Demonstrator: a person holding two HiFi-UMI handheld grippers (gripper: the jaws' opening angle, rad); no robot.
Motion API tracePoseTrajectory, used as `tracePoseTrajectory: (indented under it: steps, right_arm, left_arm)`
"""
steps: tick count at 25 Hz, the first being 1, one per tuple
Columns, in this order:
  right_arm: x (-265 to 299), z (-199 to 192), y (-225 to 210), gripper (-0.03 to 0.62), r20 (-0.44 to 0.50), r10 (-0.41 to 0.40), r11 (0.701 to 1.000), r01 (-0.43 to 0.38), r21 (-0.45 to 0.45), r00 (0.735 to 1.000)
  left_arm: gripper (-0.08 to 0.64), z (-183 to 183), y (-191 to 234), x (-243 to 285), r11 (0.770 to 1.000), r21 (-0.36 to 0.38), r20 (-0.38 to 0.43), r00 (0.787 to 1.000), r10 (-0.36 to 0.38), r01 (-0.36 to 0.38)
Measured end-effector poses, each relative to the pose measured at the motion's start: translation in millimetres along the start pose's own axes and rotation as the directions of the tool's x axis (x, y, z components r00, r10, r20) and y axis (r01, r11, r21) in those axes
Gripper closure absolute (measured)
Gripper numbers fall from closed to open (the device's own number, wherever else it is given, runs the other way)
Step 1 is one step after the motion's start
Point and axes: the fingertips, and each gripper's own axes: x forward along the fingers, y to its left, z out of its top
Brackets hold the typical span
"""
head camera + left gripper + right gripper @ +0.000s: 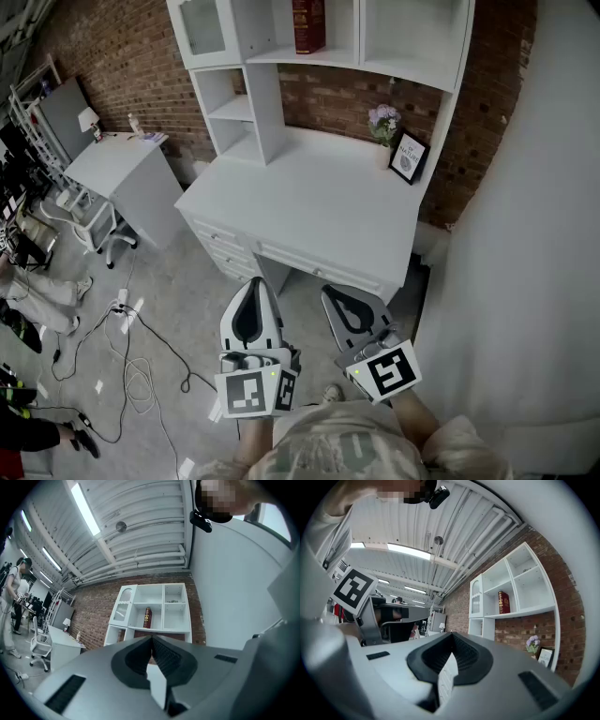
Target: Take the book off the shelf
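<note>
At the far left edge of the head view a person's legs are cut off by the frame, and the racks behind them are too dark to make out. Beside them stands a white chair, and loose cables trail over the grey floor. A small side table sits against the brick wall, carrying a lamp and a bottle; the other bits on it are too small to tell. Further right is the white desk, with a shelf unit standing along its back edge. The book, dark red, stands upright in the middle upper compartment of that unit. The head view's top edge cuts off its upper part, though both gripper views show it whole. In front of the desk, well apart from the book, the left gripper has its jaws pressed together with nothing between them. Just right of it the right gripper is likewise closed and empty. The desk top lies between them and the shelf unit. Near the desk's right rear corner pale purple flowers stand just beside a leaning picture frame, whose print is too small to read. A plain white wall fills the right side.
</note>
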Motion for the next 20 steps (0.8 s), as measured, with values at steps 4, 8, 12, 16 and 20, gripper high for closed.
tracePoseTrajectory:
  steps: [4,8,12,16,20]
  right_arm:
    - [1.7,-4.2,-7.5,0.578,-0.009,-0.025,1.0,0.025,-0.014,1.0]
    - [0.8,-7.7,-9.2,0.578,-0.011,-0.034,0.999,0.034,-0.009,0.999]
    - [0.3,-10.6,-13.1,0.578,-0.015,-0.044,0.999,0.044,0.008,0.999]
    - [-2.5,-9.1,-22.8,0.578,-0.01,-0.068,0.996,0.068,0.06,0.998]
    - [-5.7,-15.7,-31.2,0.578,-0.021,-0.075,0.995,0.077,0.066,0.997]
  left_arm:
    - [0.548,0.0,2.7,1.2,1.0,-0.002,-0.003,1.0,0.005,-0.005]
    - [0.546,-2.5,3.7,-0.1,1.0,-0.002,-0.005,1.0,0.005,-0.005]
    - [0.547,-3.6,5.1,-0.2,1.0,0.0,-0.01,1.0,0.008,-0.008]
    - [0.546,-1.1,6.3,2.9,1.0,0.006,-0.011,1.0,0.018,-0.018]
    - [0.546,-6.2,7.6,5.1,0.999,0.019,-0.018,0.999,0.034,-0.034]
